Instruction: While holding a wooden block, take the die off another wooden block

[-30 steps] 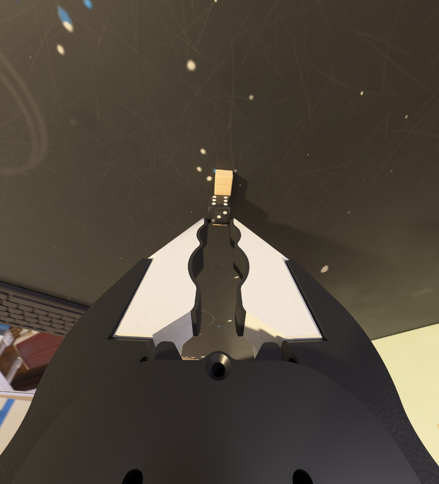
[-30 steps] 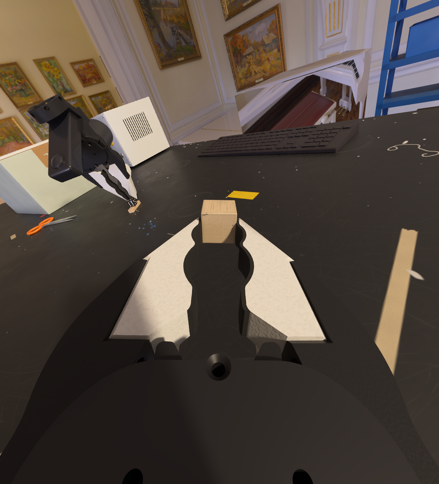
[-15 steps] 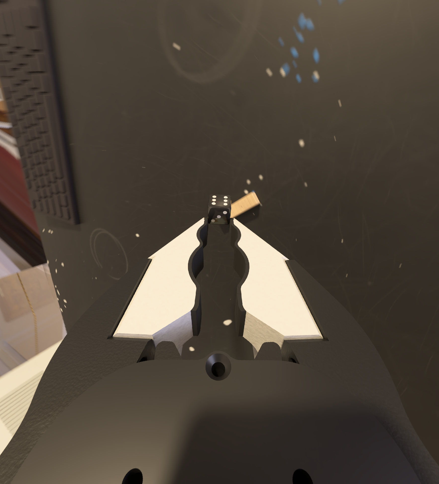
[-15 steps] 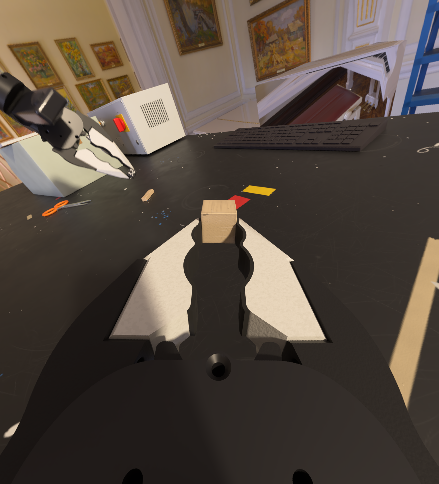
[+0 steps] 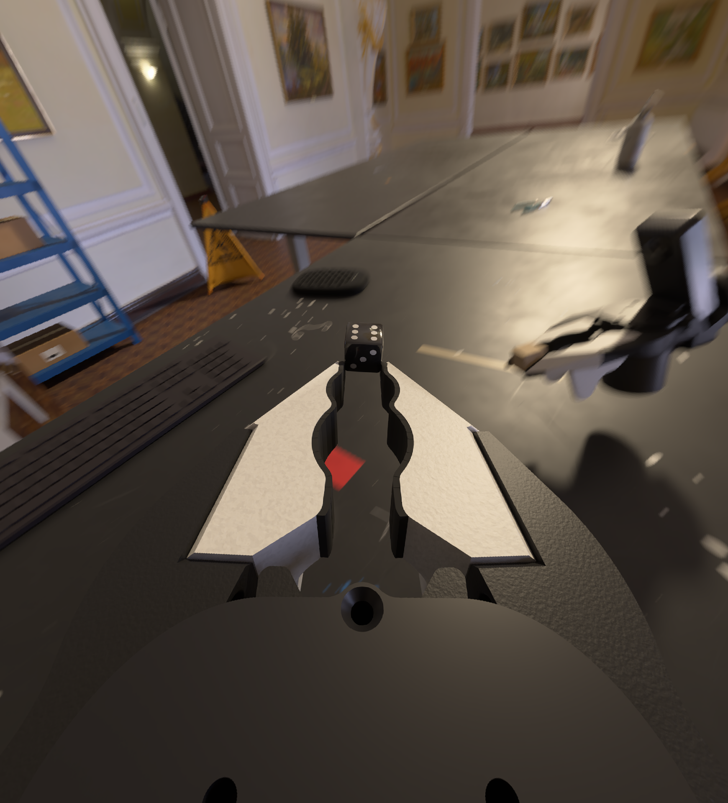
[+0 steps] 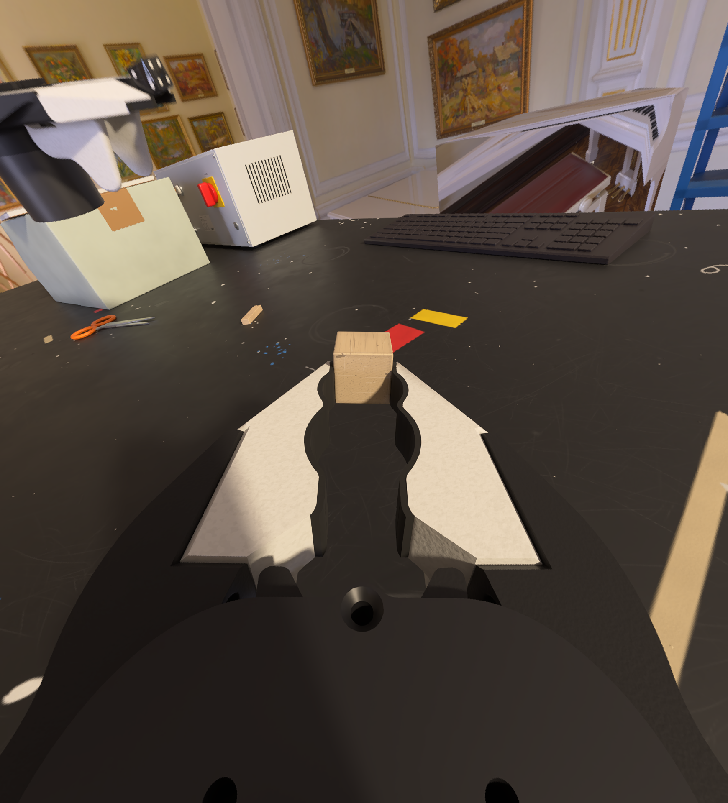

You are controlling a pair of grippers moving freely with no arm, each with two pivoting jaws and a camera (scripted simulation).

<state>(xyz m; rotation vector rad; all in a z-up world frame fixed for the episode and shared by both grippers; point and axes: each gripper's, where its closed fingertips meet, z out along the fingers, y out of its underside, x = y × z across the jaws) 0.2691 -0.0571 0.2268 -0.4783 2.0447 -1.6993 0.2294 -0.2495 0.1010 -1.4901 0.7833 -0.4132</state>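
My left gripper is shut on a black die with white pips and holds it high above the dark table. The same gripper and die show at the upper left of the right wrist view. My right gripper is shut on a pale wooden cube, held above the table; it shows blurred in the left wrist view. A small flat wooden block lies bare on the table, to the left beyond the cube.
A black keyboard lies at the far side. A white box with a red switch and a pale green box stand at the far left. Orange scissors, red and yellow patches and a tan tape strip lie on the table.
My left gripper has lifted the die off the flat wooden block, risen well above the table and swung level. My right gripper has kept its hold on the cube, shifting slightly.
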